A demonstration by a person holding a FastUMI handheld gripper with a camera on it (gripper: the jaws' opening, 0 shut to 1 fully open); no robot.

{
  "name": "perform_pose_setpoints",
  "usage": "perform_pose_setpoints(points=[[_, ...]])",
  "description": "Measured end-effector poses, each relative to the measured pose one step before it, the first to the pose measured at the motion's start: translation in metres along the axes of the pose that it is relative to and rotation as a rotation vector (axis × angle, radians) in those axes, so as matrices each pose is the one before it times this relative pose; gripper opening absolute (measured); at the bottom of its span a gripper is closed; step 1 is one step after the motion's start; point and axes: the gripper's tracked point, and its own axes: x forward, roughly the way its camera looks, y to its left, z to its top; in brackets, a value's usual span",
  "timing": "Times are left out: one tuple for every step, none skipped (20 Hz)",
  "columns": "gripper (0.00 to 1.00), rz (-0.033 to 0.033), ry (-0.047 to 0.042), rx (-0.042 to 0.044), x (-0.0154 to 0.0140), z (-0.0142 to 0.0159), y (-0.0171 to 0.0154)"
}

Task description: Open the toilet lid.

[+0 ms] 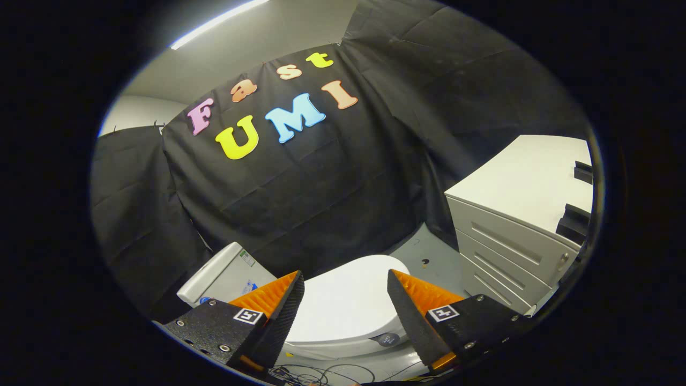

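1. The claw (345, 279) is open, its two orange-and-black fingers (278, 311) spread wide apart with nothing held between them.
2. The toilet lid (348, 305) is down, lying flat on the toilet. It sits below and just beyond the fingertips, and its white surface shows in the gap between the two fingers.
3. Neither finger touches the lid; the claw hangs above it.
4. The toilet tank (222, 279) stands to the left of the lid, just beyond the left finger, tilted in this view, with a small label on its near face.
5. A small dark round badge (387, 339) sits on the toilet's front edge, close to the inner side of the right finger.
6. A white drawer cabinet (514, 225) stands beyond the right finger, well apart from the toilet, with grey floor (434, 252) between them.
7. Thin dark cables (321, 372) lie on the floor under the claw, in front of the toilet.
8. Black cloth (300, 182) hangs as a wall beyond the toilet.
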Motion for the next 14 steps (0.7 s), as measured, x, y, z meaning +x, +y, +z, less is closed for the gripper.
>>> perform_pose_setpoints(points=[[0.96,-0.00726,0.01738,-0.00463,0.00718,-0.01010,0.00379],[0.96,-0.00140,0.03299,0.00492,0.00603,-0.01220,0.00666],[0.96,0.00653,0.01901,0.00827,0.00662,-0.01009,0.00808],[0.96,0.00836,0.02305,0.01034,0.00482,-0.01256,0.00705],[0.96,0.00804,0.02140,0.01046,0.00478,-0.01284,0.00587],[0.96,0.00663,0.01933,0.00481,0.00475,-0.01309,0.00472],[0.96,0.00264,0.02905,0.00194,0.00397,-0.01489,0.00244],[0.96,-0.00092,0.02398,-0.00041,0.00281,-0.01523,0.00035],[0.96,-0.00626,0.02545,-0.00206,0.00255,-0.01369,-0.00219],[0.96,-0.00854,0.01785,-0.00370,0.00119,-0.01188,-0.00413],[0.95,-0.00931,0.01790,0.00543,0.00214,-0.00926,-0.00413],[0.95,-0.00424,0.01219,0.01385,0.00172,-0.00807,-0.00341],[0.95,-0.00323,0.01209,0.01880,0.00184,-0.00623,-0.00339],[0.95,-0.00151,0.00667,0.01995,0.00072,-0.00674,-0.00290]])
